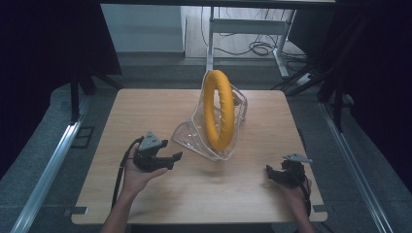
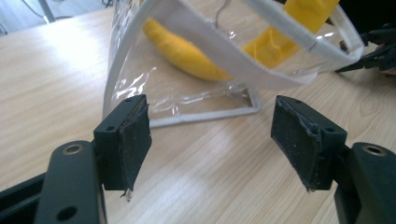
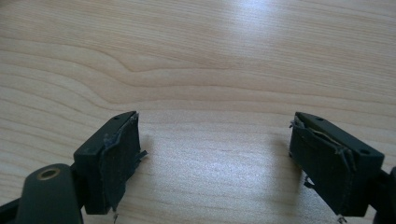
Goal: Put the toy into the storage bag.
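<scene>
A yellow ring [image 1: 218, 109] stands upright inside a clear plastic bag [image 1: 194, 133] with white trim at the middle of the wooden table [image 1: 145, 104]. My left gripper [image 1: 175, 160] is open, just left of the bag's near corner, jaws pointing at it. In the left gripper view the bag [image 2: 187, 95] and the yellow ring [image 2: 187, 49] lie a short way beyond the open gripper [image 2: 210, 140], nothing between the pads. My right gripper [image 1: 272, 173] rests open near the table's front right. The right gripper view has its gripper [image 3: 215, 158] over bare wood.
The table's front edge [image 1: 194, 221] runs just below both hands. Metal rails [image 1: 48, 165] flank the table on the floor. A desk frame with cables [image 1: 257, 46] stands behind the table. The other gripper [image 2: 378, 46] appears at the right edge of the left gripper view.
</scene>
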`<state>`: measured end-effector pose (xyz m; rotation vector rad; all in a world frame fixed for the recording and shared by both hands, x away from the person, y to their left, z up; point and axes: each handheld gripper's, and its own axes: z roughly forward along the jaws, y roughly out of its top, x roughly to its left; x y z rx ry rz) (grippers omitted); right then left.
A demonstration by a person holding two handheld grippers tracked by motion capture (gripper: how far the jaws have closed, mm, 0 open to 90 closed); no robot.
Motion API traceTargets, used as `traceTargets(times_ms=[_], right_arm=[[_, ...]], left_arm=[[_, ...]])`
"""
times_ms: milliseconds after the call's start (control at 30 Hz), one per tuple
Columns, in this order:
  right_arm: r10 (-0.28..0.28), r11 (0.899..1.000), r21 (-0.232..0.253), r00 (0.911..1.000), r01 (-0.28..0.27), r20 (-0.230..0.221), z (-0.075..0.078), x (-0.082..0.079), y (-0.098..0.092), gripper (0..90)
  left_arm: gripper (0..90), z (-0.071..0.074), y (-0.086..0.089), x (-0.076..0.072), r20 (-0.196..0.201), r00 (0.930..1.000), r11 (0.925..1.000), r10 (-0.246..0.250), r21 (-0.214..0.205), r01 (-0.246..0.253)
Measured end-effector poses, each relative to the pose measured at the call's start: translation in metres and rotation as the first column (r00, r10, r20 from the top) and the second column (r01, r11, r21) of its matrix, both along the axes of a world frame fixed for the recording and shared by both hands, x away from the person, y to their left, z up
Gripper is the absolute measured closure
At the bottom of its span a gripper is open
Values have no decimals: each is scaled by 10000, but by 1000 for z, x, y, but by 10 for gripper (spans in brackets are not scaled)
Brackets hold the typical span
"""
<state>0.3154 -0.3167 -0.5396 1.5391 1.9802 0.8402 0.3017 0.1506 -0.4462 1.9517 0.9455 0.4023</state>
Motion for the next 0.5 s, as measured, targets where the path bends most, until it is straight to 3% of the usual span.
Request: traceTargets(times_ms=[300, 500], right_arm=[[0, 10000, 9, 10000, 0, -9, 0, 0, 0, 169], [-8, 10000, 3, 10000, 8, -2, 0, 0, 0, 169]], left_arm=[[284, -5, 8, -1, -232, 9996, 9998, 188, 51, -187], [281, -7, 8, 0, -558, 9984, 9998, -123, -176, 113]])
